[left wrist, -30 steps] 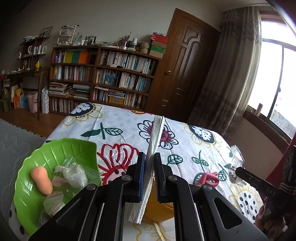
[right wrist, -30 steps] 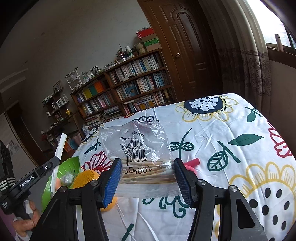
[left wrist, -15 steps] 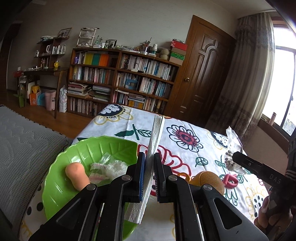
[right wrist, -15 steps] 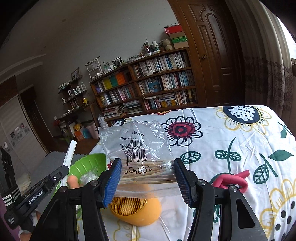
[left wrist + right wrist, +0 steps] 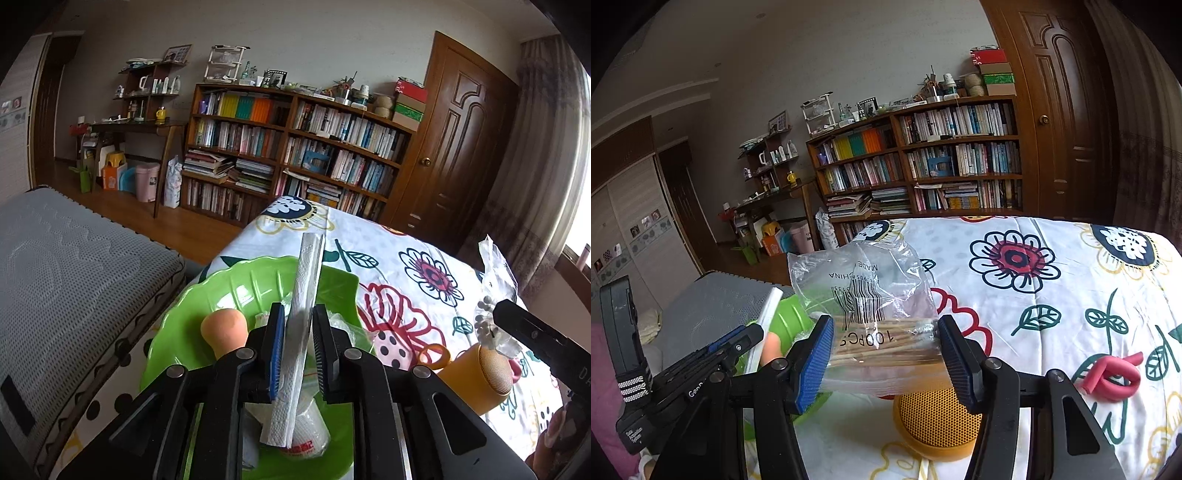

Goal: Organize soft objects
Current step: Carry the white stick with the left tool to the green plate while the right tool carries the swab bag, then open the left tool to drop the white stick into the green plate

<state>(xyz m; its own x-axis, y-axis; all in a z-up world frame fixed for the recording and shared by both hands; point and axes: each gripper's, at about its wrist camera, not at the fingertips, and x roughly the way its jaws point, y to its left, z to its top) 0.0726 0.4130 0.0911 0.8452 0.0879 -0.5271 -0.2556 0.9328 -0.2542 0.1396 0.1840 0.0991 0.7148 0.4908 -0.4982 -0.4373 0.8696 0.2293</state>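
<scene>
Left wrist view: my left claw [image 5: 298,343] grips a folded paper towel [image 5: 301,332] above the green bowl [image 5: 207,299]. My right claw [image 5: 882,354] clamps a cotton swab bag [image 5: 864,295].

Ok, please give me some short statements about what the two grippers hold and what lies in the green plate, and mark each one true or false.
1. The left gripper holds a folded white paper towel. True.
2. The right gripper is empty. False: it is shut on a clear bag of cotton swabs.
3. An orange sponge lies in the green plate. True.
4. The pink foam roller lies in the plate. False: it lies on the flowered tablecloth.
5. The yellow round speaker sits on the tablecloth. True.
</scene>
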